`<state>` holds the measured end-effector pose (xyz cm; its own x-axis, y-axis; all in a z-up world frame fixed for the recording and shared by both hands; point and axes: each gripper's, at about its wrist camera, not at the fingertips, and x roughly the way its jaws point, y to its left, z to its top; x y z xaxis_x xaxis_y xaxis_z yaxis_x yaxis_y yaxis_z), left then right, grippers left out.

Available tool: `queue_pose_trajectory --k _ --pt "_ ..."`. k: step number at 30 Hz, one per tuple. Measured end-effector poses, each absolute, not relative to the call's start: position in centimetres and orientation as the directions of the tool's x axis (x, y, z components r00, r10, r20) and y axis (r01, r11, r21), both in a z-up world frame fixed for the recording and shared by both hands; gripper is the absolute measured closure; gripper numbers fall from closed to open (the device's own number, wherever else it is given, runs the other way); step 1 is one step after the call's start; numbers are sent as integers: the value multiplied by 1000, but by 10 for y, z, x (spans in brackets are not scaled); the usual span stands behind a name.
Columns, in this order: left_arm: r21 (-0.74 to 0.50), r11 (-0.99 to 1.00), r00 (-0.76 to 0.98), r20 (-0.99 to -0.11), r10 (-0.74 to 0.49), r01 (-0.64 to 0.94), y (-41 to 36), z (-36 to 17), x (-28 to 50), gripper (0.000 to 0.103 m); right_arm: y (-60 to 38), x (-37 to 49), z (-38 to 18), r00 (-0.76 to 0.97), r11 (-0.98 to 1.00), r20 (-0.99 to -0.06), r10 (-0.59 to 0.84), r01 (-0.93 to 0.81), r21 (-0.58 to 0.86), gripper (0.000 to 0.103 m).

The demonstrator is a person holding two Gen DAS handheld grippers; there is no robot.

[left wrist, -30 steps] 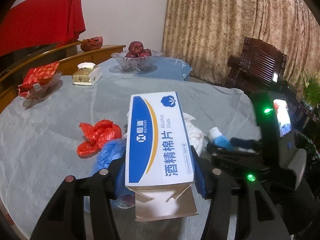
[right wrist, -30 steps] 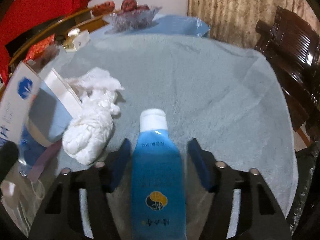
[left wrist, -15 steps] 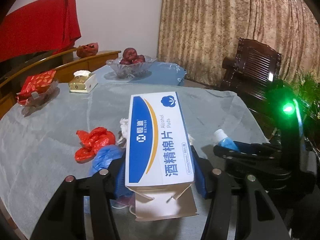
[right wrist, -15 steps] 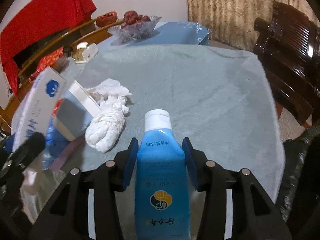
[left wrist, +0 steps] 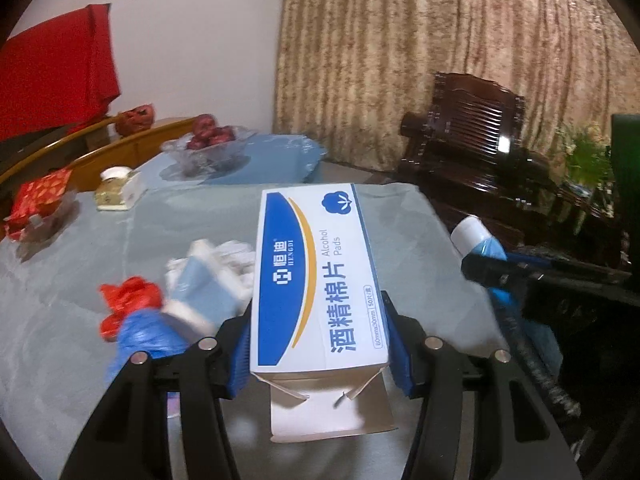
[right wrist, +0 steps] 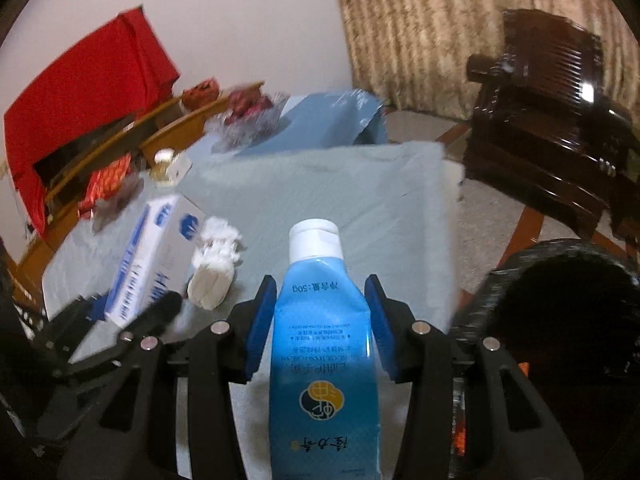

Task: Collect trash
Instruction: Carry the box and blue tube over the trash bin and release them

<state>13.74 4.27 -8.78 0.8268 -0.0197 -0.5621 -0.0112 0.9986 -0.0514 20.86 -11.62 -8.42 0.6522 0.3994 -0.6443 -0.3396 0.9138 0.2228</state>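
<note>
Above table (left wrist: 72, 264): box (left wrist: 316, 276), bottle (right wrist: 324, 340) between jaws.

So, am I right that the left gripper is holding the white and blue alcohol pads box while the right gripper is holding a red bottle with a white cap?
Not quite: the bottle is blue, not red, as the right wrist view shows. The rest stands: the left gripper holds the white and blue alcohol pads box, and the right gripper holds the bottle, which has a white cap.
</note>
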Motion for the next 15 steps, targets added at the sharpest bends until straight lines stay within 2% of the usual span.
queue_pose_trajectory --k 7,15 --pt "-67 990 834 -534 -143 127 -22 -74 155 48 -195 193 -56 739 954 -603 299 -224 199 59" --pt "-115 950 797 -521 -306 290 -113 -71 174 48 -295 180 -62 786 991 -608 109 -35 132 59"
